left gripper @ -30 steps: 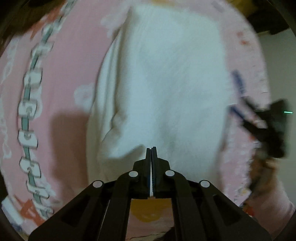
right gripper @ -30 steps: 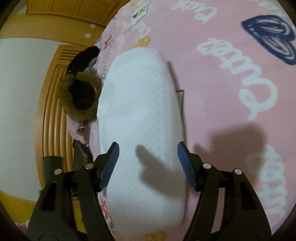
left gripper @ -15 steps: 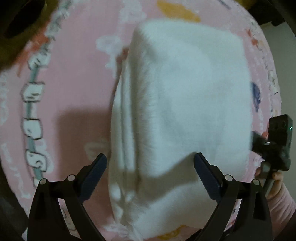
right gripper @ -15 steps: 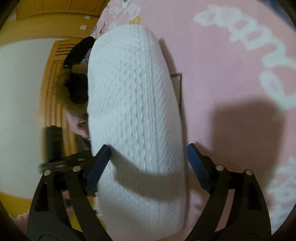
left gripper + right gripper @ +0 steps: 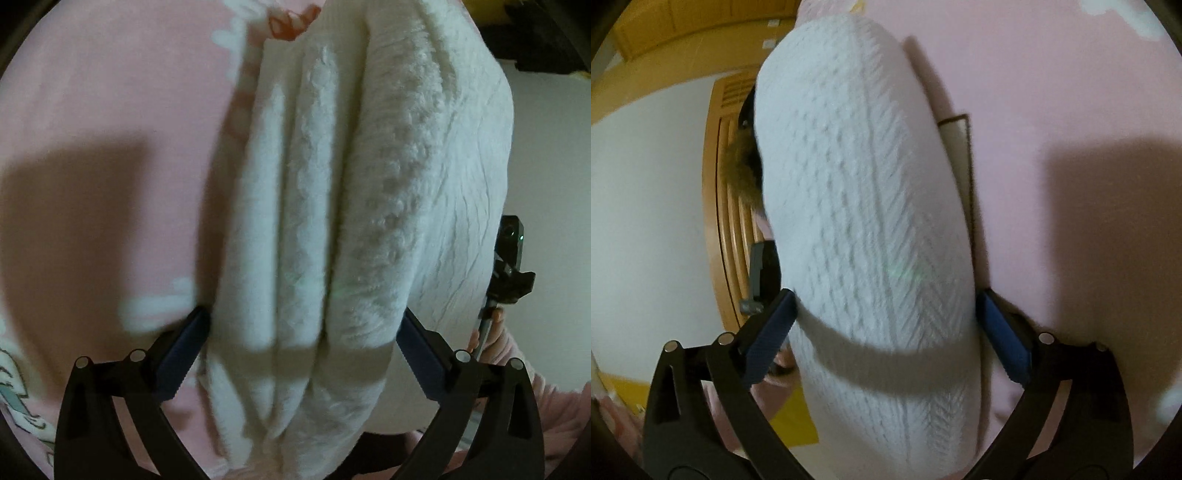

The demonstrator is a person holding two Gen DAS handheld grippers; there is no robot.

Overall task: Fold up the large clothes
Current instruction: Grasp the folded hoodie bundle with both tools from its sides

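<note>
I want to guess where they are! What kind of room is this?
Probably a bedroom. A folded fluffy white garment lies on a pink printed bedsheet, and a slatted wooden bed end stands against a plain white wall.

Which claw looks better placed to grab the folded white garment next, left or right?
Roughly even. The left claw straddles the layered end of the folded white garment; the right claw straddles its rounded fold. Both have just opened wide, pads beside the fabric.
</note>
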